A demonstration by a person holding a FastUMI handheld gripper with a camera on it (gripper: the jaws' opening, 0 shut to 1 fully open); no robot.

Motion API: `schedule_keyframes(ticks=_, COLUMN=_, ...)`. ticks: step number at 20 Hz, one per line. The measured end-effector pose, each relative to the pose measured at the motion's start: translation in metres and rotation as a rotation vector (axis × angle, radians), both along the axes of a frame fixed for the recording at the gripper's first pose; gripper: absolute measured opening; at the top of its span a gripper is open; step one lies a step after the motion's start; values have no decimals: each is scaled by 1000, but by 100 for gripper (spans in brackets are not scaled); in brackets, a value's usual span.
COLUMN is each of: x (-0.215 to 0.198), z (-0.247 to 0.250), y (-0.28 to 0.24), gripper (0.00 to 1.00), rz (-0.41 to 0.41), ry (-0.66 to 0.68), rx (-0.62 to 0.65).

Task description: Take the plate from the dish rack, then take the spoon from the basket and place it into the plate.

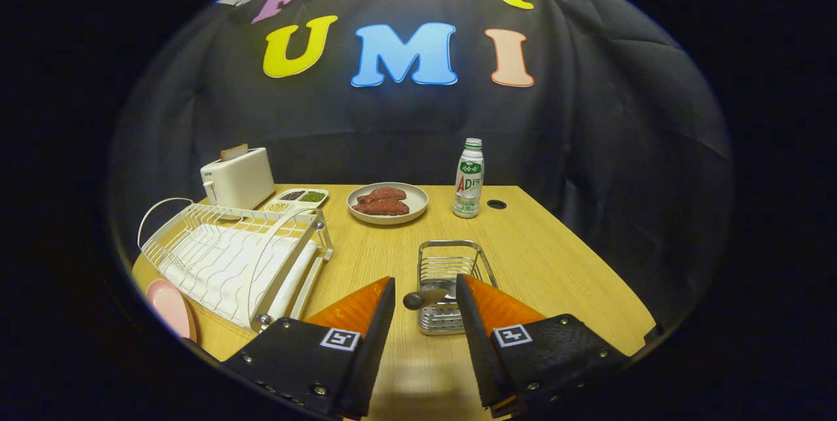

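The spoon (424,297) lies in the wire basket (451,264), its dark rounded handle end poking out over the near left rim into the gap between the fingers; its bowl is hidden among the wires. The gripper (425,300) hovers with its jaws spread wide, one on each side of that handle, touching nothing; I judge it is lined up to close on the spoon. The pink plate (171,306) lies flat on the table (556,264), near left, just beside the white dish rack (239,261), already out and waiting; its near part is cut off. Far off stand a toaster (237,178), a divided tray (297,199), a dish of meat (387,202) and a bottle (469,179)
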State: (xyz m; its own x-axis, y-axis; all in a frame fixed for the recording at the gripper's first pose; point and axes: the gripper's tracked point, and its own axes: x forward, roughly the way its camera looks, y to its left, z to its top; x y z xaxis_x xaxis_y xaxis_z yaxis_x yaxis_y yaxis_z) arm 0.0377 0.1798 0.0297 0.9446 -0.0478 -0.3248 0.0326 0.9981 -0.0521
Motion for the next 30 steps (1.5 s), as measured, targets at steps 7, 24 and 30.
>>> schedule_keyframes(ticks=7, x=23, z=1, y=4, gripper=32, rz=98, ry=-33, rx=-112)
schedule_keyframes(ticks=24, x=37, z=69, y=8, gripper=8, rz=70, ry=-73, rx=-180)
schedule_keyframes(ticks=30, x=31, z=109, y=11, gripper=8, rz=28, ry=-110, rx=-168)
